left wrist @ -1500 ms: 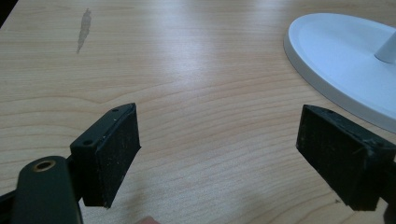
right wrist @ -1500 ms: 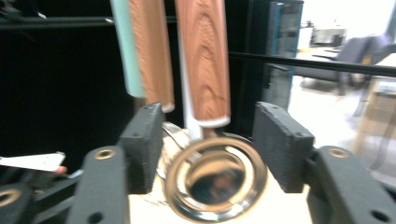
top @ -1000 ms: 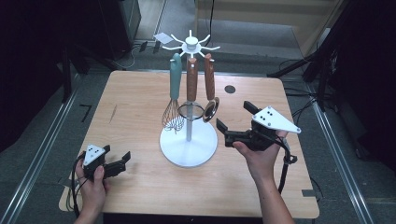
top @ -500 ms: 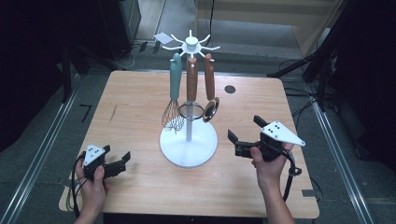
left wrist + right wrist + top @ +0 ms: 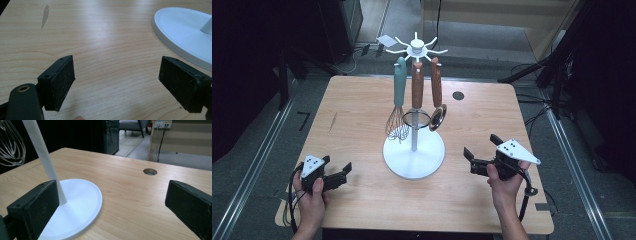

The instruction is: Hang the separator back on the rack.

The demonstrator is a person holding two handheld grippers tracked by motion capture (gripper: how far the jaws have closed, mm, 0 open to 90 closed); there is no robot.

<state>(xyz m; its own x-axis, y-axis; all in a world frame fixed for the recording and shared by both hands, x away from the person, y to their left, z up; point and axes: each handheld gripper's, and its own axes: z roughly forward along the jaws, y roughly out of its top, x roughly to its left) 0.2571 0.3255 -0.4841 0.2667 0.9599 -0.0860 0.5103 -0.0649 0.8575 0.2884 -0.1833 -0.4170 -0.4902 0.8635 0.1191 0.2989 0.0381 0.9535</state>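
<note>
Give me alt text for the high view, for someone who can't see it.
A white utensil stand sits mid-table with a teal-handled whisk and two wooden-handled utensils hanging from it. A person's hands hold the left gripper and right gripper, both open, low on the wooden table on either side of the stand.

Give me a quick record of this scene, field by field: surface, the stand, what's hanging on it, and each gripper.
surface: wooden table with a round hole
stand: white utensil stand, upright, mid-table
hanging: whisk with teal handle; two wooden-handled utensils, one a ladle
left gripper: open, empty, near front left
right gripper: open, empty, right of stand base
</note>
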